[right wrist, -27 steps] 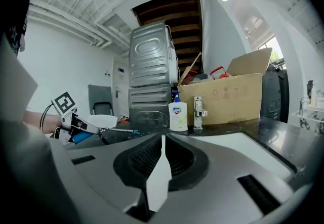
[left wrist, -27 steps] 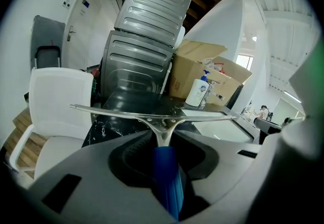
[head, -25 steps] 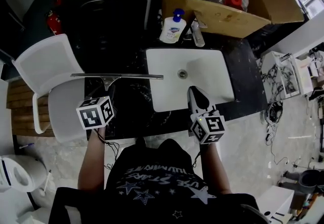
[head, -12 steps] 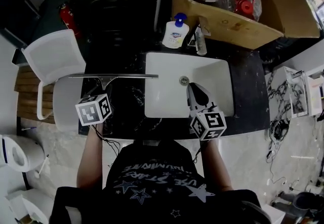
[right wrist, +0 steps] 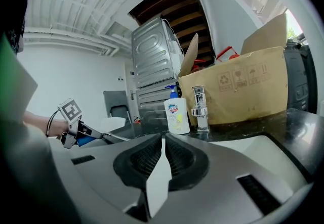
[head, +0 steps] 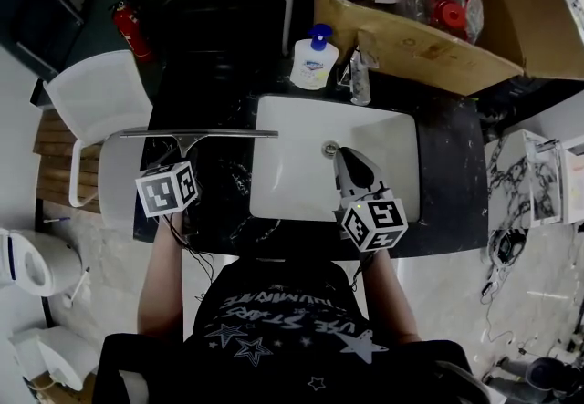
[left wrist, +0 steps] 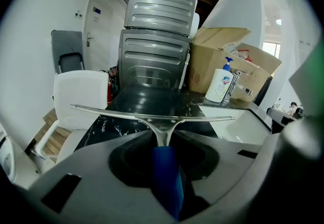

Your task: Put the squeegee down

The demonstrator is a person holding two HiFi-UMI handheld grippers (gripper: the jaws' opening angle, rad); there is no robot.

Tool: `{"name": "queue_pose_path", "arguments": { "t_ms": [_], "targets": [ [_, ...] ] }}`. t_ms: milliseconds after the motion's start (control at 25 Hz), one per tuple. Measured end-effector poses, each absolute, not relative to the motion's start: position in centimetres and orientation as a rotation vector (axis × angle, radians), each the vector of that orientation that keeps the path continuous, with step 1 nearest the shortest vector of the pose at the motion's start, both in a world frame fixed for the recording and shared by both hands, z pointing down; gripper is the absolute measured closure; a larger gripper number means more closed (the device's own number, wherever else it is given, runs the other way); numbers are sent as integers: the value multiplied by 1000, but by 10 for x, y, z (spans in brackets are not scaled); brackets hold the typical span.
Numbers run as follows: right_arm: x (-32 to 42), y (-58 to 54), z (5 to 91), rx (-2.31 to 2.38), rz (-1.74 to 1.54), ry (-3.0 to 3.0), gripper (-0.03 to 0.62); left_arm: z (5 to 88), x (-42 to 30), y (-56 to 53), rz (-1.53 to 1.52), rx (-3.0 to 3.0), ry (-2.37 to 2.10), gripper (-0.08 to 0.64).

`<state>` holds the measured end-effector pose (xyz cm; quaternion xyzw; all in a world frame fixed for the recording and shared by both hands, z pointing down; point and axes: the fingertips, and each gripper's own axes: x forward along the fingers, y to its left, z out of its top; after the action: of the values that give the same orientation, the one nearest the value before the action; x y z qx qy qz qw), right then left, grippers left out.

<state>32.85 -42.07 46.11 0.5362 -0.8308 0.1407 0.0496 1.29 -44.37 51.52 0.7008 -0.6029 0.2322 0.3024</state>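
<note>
Now, leftmost: squeegee [head: 196,134] clamped by its blue handle in the left gripper [head: 185,160], long metal blade lying crosswise just beyond the jaw tips, above the dark marble countertop [head: 224,202]; cannot tell whether touching it. Looks stiff and fairly light, weighted toward the blade, with slick metal that would probably swing or slide in a loose hold. Best taken on the handle, close to the neck. Further right, right gripper [head: 351,160]: jaws pressed together on nothing, poised over the white sink basin [head: 292,174], which holds only its drain. Ahead of those jaws, soap pump bottle [head: 315,60] and tap [head: 358,74]. Beyond them, open cardboard box [head: 401,42] holding clear plastic items with red caps.
</note>
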Motion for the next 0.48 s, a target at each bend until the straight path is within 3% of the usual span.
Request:
{"name": "queue_pose_path", "arguments": {
  "t_ms": [480],
  "targets": [
    [326,-427,463,1622,436,-2556,538,529,18,-445,658,1845,-1572,423]
  ]
}}
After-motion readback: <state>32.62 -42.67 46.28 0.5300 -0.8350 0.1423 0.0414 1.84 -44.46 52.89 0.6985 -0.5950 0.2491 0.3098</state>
